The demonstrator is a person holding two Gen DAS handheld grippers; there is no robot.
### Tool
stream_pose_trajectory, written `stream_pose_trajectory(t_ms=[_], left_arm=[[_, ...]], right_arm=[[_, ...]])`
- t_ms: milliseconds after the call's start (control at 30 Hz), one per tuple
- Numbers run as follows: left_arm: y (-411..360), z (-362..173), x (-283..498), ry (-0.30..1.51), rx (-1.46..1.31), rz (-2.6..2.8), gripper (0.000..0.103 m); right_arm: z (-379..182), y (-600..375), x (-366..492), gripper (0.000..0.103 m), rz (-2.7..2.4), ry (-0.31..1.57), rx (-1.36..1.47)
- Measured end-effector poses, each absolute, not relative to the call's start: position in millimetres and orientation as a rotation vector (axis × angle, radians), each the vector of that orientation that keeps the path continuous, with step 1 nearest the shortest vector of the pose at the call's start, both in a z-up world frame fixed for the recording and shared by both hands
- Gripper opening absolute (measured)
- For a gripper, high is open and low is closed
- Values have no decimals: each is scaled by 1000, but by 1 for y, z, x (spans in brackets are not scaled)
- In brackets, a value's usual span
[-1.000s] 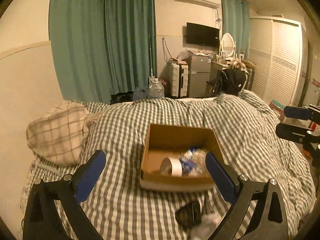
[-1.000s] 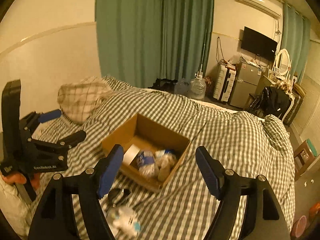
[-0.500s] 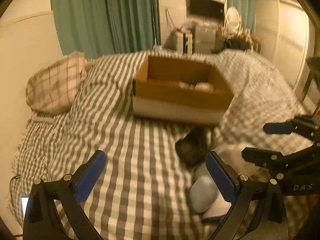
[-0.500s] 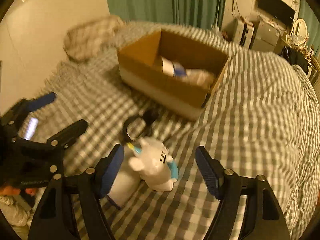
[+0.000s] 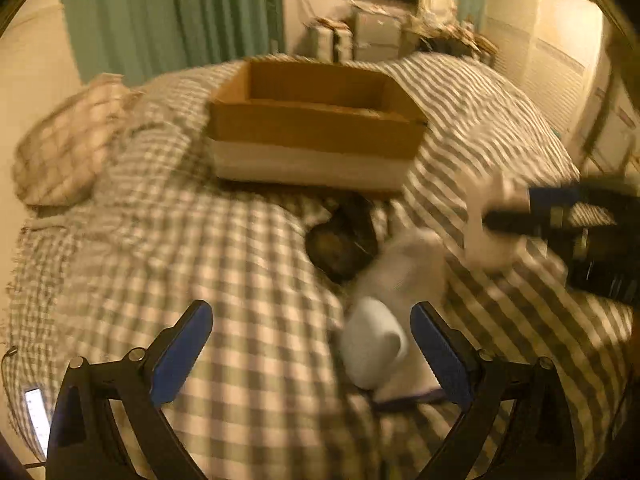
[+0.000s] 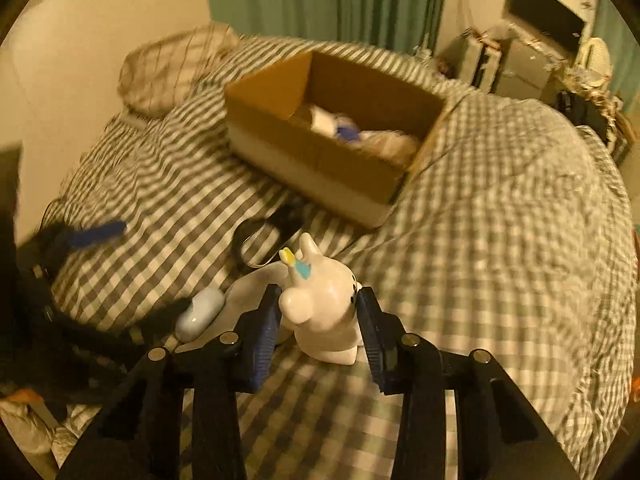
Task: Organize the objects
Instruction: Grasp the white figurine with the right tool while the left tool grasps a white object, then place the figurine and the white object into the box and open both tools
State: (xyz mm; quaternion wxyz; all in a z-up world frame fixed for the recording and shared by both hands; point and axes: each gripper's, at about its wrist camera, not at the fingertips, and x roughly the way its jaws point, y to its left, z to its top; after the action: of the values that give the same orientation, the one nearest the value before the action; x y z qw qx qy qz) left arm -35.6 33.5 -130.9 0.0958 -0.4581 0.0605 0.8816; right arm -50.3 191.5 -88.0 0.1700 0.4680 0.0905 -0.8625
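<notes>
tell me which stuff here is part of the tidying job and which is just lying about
Part of the job:
- cardboard box, already holding a few items
- white unicorn figure, between the right gripper jaws
- pale blue case
- black ring-shaped item
- left gripper, jaws open

Just lying about:
- plaid pillow
- checked duvet
- TV
- green curtains

Box [image 6: 320, 152] top open — dark strap [image 6: 256, 240] possibly blocks approach.

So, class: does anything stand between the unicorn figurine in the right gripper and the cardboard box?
Nothing blocks it. The unicorn figurine sits between the right gripper's fingers; only a low black ring lies on the quilt before the open-topped cardboard box.
</notes>
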Motion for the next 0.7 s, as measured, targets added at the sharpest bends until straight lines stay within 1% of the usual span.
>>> stream_pose_trajectory(t_ms=[33, 67, 133, 200, 267, 300, 400, 567, 700], left_arm=[[40, -136, -36, 208, -1378, 2587, 90], [44, -140, -36, 223, -1400, 2567, 86], [48, -149, -39, 230, -1435, 2532, 70], [49, -157, -42, 229, -1461, 2509, 63], [49, -162, -44, 218, -1484, 2496, 44], [50, -164, -44, 194, -1489, 2465, 25], [52, -160, -39, 196, -1466, 2468, 24], [38, -133, -32, 124, -1379, 2542, 23], [32, -112, -33, 129, -1315, 2594, 23]], right_arm=[[-85, 195, -50, 38, -2463, 249, 1319], [-83, 198, -49, 38, -2472, 238, 1312], [-82, 202, -48, 38, -2477, 227, 1312], [-85, 203, -49, 38, -2468, 217, 1321], [-90, 203, -50, 38, -2460, 206, 1330], [-91, 202, -49, 38, -2460, 207, 1332], [-91, 202, -48, 38, -2461, 206, 1324], [-85, 205, -44, 38, -2479, 185, 1299], [-75, 205, -41, 38, -2497, 191, 1270]])
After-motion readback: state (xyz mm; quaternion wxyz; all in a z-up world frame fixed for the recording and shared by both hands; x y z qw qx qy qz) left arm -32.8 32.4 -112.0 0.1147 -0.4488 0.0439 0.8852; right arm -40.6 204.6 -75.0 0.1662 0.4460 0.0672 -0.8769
